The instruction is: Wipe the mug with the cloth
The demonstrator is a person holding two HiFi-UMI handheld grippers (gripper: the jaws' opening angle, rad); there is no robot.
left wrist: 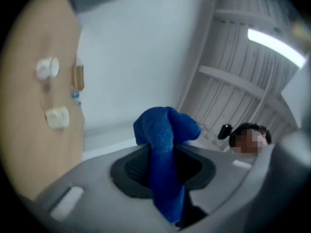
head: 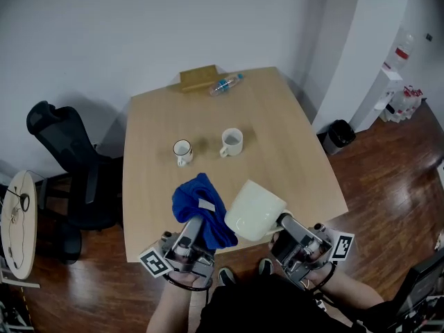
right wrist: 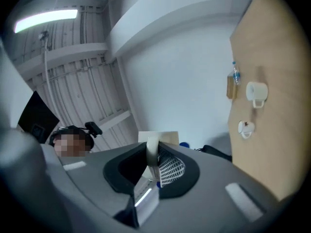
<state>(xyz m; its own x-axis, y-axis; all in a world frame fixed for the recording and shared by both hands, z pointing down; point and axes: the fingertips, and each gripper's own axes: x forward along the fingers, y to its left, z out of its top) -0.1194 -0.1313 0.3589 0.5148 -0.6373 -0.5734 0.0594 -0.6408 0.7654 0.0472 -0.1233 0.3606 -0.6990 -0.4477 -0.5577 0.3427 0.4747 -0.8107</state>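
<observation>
- Mug (head: 255,208) hangs tilted above the desk's (head: 305,172) near edge, with its handle pinched between the right gripper's (head: 282,220) jaws.
- Cloth (head: 201,201) bunches up out of the left gripper (head: 195,222), whose jaws clamp its blue folds.
- Cloth sits directly left of the mug's side, just beside it; whether they touch is unclear.
- The left gripper is best placed to sweep rightward across the mug, I judge.

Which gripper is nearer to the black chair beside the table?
Left. The left gripper, holding the cloth, is at the table's near edge, on the chair's side. The right gripper, holding the mug, is farther over, away from the chair.
</observation>
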